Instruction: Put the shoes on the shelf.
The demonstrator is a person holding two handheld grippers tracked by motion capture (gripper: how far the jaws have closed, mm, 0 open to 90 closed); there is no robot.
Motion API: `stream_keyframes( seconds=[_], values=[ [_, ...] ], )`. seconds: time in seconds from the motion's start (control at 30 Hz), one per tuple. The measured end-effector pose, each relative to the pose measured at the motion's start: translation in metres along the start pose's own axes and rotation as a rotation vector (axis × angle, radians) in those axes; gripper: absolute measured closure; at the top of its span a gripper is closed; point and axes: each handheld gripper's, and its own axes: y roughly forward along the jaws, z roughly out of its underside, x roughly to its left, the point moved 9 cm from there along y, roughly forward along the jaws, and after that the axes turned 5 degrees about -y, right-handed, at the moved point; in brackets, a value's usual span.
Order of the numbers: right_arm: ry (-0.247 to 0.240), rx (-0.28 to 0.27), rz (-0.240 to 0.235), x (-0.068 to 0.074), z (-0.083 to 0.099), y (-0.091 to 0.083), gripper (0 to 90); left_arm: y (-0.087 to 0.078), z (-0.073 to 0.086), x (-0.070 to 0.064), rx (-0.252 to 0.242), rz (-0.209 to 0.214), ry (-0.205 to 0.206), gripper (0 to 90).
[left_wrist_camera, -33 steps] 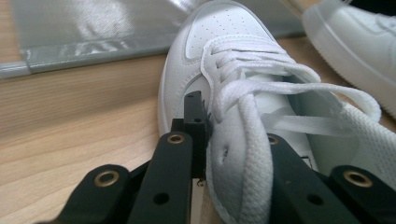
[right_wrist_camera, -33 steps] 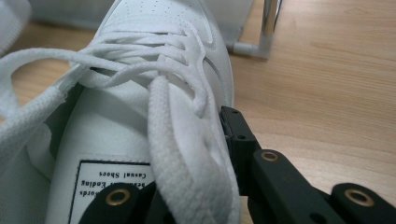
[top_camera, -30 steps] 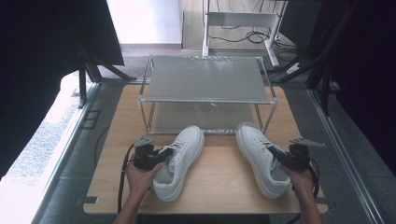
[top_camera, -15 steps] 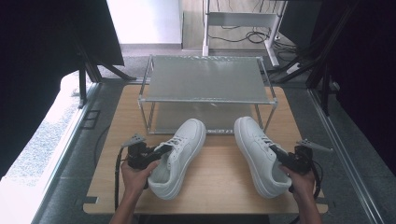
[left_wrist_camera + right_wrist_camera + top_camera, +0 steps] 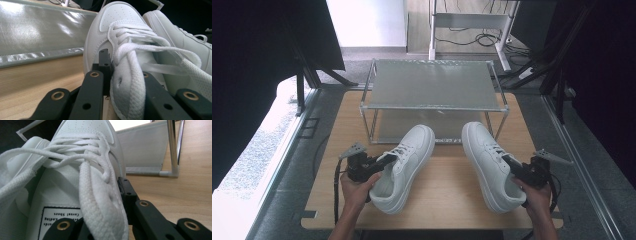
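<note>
Pair of white shoes, held on counter (image 5: 447, 200).
Left shoe (image 5: 404, 167) is clamped by left hand-held gripper (image 5: 384, 161); right shoe (image 5: 492, 165) by right hand-held gripper (image 5: 511, 164), near wire shelf (image 5: 432, 85).

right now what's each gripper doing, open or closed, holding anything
Left gripper: shut on the collar of the left shoe.
Right gripper: shut on the collar of the right shoe.

Smooth, seemingly leather shoes (image 5: 404, 167); matt wooden table (image 5: 447, 195); metal-framed rack (image 5: 434, 85).
</note>
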Motion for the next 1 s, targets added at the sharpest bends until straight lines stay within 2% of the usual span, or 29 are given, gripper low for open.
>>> stream_keyframes(
  seconds=[0.17,0.33,0.5,0.67,0.77,1.0],
  values=[
    [-0.011,-0.009,-0.006,0.003,-0.003,-0.002,85.8,-0.004,-0.005,-0.005,-0.019,0.013,0.009,82.6],
    [-0.006,-0.041,-0.047,0.01,-0.008,-0.004,85.7,-0.007,-0.009,-0.009,-0.045,0.018,0.012,82.7],
    [-0.002,-0.065,-0.065,0.014,-0.012,-0.006,85.8,-0.009,-0.011,-0.011,-0.058,0.03,0.004,82.7],
    [-0.013,-0.089,-0.086,0.022,-0.019,-0.009,85.7,-0.013,-0.017,-0.018,-0.074,0.047,0.008,82.7],
    [-0.023,-0.097,-0.102,0.027,-0.025,-0.01,85.7,-0.018,-0.023,-0.025,-0.087,0.068,0.006,82.7],
    [-0.042,-0.113,-0.12,0.035,-0.038,-0.013,85.7,-0.026,-0.038,-0.031,-0.117,0.08,0.017,82.7]
  ],
)
